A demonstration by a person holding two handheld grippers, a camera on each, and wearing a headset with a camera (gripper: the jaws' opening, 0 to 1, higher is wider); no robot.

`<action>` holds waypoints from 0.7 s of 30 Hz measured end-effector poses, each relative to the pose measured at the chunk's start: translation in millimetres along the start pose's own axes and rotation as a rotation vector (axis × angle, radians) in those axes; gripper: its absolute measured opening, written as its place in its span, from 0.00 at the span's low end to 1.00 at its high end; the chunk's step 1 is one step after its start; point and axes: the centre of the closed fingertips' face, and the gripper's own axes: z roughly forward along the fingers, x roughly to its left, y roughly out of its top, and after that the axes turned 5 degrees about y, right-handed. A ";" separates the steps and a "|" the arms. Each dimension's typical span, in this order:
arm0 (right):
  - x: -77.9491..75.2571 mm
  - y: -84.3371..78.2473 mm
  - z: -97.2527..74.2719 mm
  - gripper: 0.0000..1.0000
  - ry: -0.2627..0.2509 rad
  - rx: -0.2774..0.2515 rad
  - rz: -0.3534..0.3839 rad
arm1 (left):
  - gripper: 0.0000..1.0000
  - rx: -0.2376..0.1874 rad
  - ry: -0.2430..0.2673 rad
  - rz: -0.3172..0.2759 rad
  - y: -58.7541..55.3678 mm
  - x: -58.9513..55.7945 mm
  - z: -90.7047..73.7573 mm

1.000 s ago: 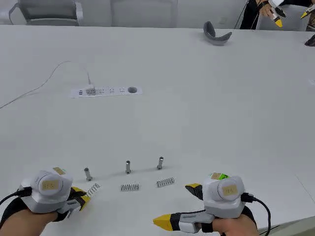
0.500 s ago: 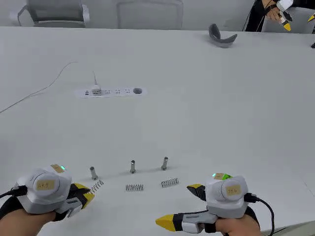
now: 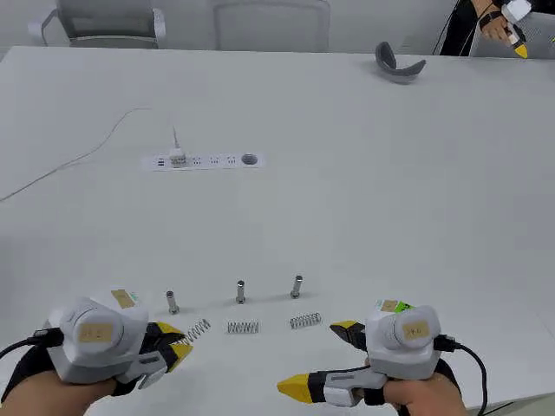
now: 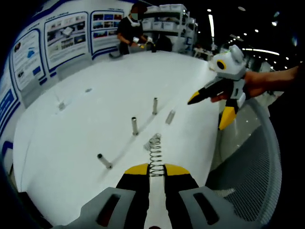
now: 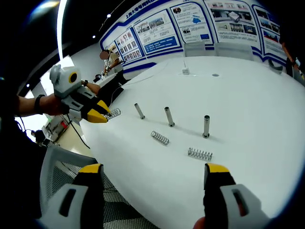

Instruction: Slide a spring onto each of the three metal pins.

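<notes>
Spring [image 3: 198, 329] is pinched at one end in my L claw [image 3: 178, 345], tips pressed on it, just R of L pin [image 3: 172, 302]. Vs 1 s ago the whole head view shifted w/ the camera, but measured against L pin, spring and L claw now sit further R, nearer mid spring [image 3: 243, 327]. Mid pin [image 3: 240, 292] and R pin [image 3: 297, 286] stand upright. Mid spring and R spring [image 3: 305, 321] lie flat in front of them, unmoved. R claw [image 3: 319, 360] is spread wide as before, holding nothing.

Left gripper view: spring sticks straight out from between my yellow tips. Can't tell if it's clear of the table. R claw comes in from the R, open.

Right gripper view: my jaws stand far apart, w/ the 2 loose springs and 3 pins ahead.

White table [image 3: 364, 199] carries a power strip [image 3: 204, 160] w/ cable [image 3: 78, 158], and a grey band [image 3: 399, 65] at the far side. Chairs [image 3: 113, 22] stand beyond it. Posters [image 5: 190, 21] line the wall.
</notes>
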 end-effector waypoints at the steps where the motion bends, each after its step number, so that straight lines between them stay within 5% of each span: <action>1: 0.2 0.7 0.3 0.88 0.002 0.000 -0.002 | 0.11 -0.001 -0.006 0.008 1.6 -2.4 0.7; 21: 28.4 39.2 6.8 0.65 0.161 -0.093 0.039 | 0.11 -0.032 -0.115 0.141 37.6 -43.5 16.3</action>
